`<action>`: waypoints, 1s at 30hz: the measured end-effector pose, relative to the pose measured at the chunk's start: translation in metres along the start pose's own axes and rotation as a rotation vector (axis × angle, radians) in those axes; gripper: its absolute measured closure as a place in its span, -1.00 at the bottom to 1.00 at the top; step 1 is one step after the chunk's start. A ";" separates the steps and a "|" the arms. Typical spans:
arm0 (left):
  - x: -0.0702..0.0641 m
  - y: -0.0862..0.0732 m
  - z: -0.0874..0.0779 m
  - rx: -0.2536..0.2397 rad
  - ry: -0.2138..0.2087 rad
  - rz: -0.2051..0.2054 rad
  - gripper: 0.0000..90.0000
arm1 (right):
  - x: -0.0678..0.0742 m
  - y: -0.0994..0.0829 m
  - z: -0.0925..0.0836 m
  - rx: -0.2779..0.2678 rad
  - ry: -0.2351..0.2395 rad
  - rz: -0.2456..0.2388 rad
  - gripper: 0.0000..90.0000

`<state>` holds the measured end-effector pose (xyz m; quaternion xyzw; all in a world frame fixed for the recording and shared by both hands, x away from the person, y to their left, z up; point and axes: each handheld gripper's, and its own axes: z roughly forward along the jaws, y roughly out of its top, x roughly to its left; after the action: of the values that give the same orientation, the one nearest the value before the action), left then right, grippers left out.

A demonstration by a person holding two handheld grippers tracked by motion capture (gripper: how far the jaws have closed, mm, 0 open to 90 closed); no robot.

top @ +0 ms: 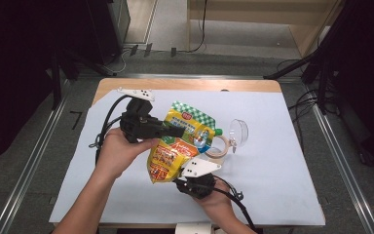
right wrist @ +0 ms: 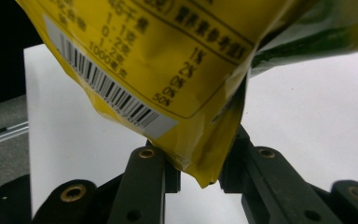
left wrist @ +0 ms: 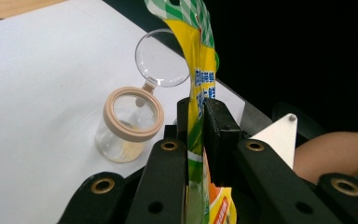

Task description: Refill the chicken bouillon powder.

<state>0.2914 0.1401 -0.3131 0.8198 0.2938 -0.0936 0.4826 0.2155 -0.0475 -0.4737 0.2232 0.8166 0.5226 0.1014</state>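
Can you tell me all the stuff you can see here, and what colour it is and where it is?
Spouted pouch: one, yellow with a green-checked top, held up over the table between both grippers.
Jar: one, clear with a tan rim, standing on the white sheet, a little pale powder at its bottom.
Jar lid: one, clear, hinged open beside the jar's rim.
Sheet: one, white, covering most of the table.
Table: one, wooden, under the sheet.
Left gripper: one, black, clamped on the pouch's edge.
Right gripper: one, black, clamped on the pouch's bottom corner.
Hands: two, behind the grippers.
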 end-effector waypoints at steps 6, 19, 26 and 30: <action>0.001 0.000 0.010 -0.004 0.021 -0.006 0.86 | 0.003 0.002 -0.002 0.003 0.021 0.044 0.70; 0.000 -0.002 0.037 0.082 0.108 0.015 0.75 | 0.019 0.008 0.000 0.020 0.082 -0.007 0.74; 0.006 -0.001 0.051 0.090 0.127 -0.037 0.78 | 0.018 0.013 0.002 0.026 0.082 -0.012 0.71; 0.010 0.002 0.055 0.101 0.154 -0.055 0.78 | 0.011 0.014 0.005 0.033 0.088 -0.002 0.71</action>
<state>0.3082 0.0972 -0.3442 0.8395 0.3473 -0.0584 0.4138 0.2114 -0.0336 -0.4627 0.2010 0.8288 0.5184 0.0623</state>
